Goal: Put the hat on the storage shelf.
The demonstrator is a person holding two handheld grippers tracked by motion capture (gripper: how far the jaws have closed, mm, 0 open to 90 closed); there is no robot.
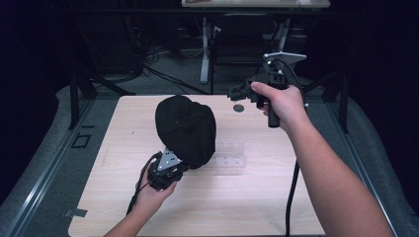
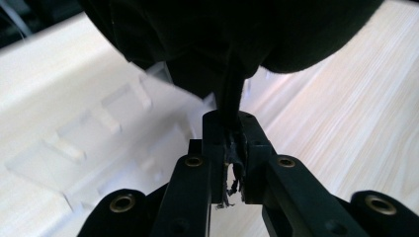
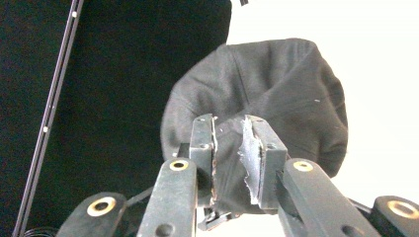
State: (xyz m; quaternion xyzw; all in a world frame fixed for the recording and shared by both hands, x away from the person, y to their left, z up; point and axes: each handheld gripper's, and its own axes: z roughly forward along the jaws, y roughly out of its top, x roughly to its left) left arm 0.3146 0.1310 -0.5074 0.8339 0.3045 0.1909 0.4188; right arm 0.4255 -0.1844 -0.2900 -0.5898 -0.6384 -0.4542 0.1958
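High view: left gripper [image 1: 184, 159] clamps the black cap [image 1: 187, 129], hiding its fingers; right gripper's [image 1: 236, 92] fingers slightly apart.

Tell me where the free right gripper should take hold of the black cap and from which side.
Judging by its pose, the black cap hangs by a thin edge pinched in the left gripper, above the clear plastic rack. The right gripper is open at the far right. It should come from that side and pinch the free lower rim, since the rounded crown looks too bulky.
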